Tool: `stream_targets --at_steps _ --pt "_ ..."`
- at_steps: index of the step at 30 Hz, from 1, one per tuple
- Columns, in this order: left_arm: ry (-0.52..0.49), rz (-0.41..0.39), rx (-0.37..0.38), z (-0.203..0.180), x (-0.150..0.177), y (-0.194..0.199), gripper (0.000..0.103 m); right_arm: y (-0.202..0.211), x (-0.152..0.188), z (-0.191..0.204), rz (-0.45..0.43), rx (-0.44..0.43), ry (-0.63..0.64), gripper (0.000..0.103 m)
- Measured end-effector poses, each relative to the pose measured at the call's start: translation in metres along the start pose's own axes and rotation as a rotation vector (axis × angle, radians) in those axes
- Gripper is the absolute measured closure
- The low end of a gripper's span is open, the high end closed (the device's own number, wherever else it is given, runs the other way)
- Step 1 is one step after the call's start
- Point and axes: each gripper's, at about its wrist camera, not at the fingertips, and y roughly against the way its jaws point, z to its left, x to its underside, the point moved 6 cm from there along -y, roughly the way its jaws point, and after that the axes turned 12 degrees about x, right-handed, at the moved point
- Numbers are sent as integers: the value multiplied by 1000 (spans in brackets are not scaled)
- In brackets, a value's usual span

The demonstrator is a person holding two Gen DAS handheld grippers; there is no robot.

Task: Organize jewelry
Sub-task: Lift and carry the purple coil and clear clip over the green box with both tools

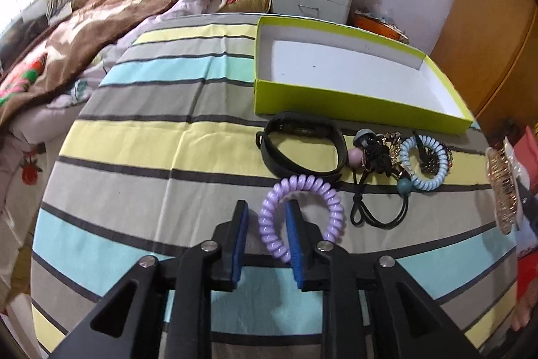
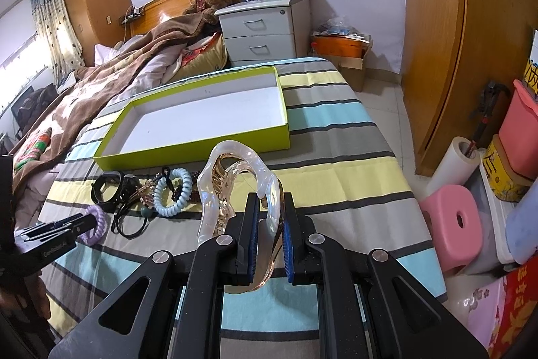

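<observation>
Nothing is yet placed in the green box (image 2: 201, 137), whose white floor is seen bare on the striped table (image 1: 151, 140). A translucent hair claw (image 2: 235, 187) is held clamped in the jaws of the right gripper (image 2: 270, 211), above the table short of the box. The left gripper (image 1: 267, 217) is set with narrowly parted jaws astride one side of the purple coil tie (image 1: 316, 190), not visibly pressed. The black band (image 1: 302, 150), the blue coil tie (image 1: 423, 164) and the tangled cords are left beside the box.

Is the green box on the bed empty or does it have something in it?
Empty. The green box shows only its bare white bottom in both views; the hair ties and bracelets all lie outside on the striped sheet.
</observation>
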Motion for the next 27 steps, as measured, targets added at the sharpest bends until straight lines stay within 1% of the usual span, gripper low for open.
stream_targets --at_steps 4,5,6,7,11,16,27 --pt "-33 -1 -27 -3 0 -1 75 0 0 0 1 1 0 90" --pt "-39 -1 -29 -3 1 -1 77 0 0 0 1 1 0 90" --pt "-43 -2 -32 -3 1 0 85 0 0 0 1 0 1 90" --pt "-45 0 -30 -3 1 0 88 0 1 0 4 0 2 90" --pt "-36 0 -17 -1 0 0 93 0 1 1 5 1 3 90" --pt "-28 -9 0 0 -1 5 93 1 0 1 0 4 8 90" --pt "-30 -65 29 -4 -16 32 93 15 -13 6 -29 0 19 90"
